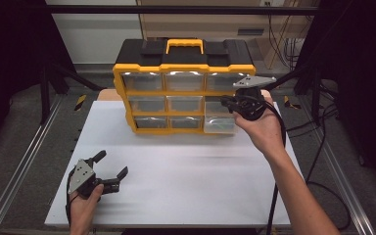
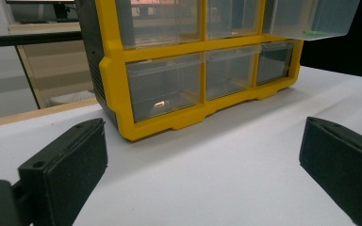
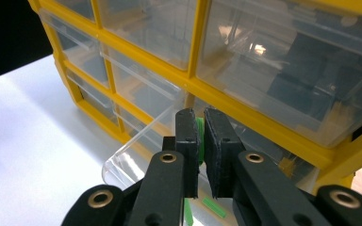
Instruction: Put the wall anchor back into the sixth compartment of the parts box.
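A small green piece [image 3: 199,136] sits pinched between the jaws of the right gripper [image 3: 201,141], which are pressed nearly together on it. The gripper hangs over a clear drawer [image 1: 220,122] that is pulled out of the right-hand column of the yellow organizer [image 1: 183,90]; in the right gripper view, more green bits [image 3: 214,207] lie on the drawer's floor just below the jaws. In the high view the right gripper [image 1: 230,104] is right against the organizer's front, at the open drawer, with the person's right hand [image 1: 259,125] behind it.

The organizer stands upright at the far edge of the white surface [image 1: 176,186], nearer its far right corner, with nine clear drawers in a yellow frame and a black top with a yellow handle [image 1: 185,46]. The other drawers are pushed in. The yellow rail above the open drawer is close to the jaws and crowds them from above.

The left gripper [image 1: 111,165] rests near the near left corner of the surface, well apart from the organizer, its jaws spread wide with nothing between them. Bare surface lies between it and the organizer.
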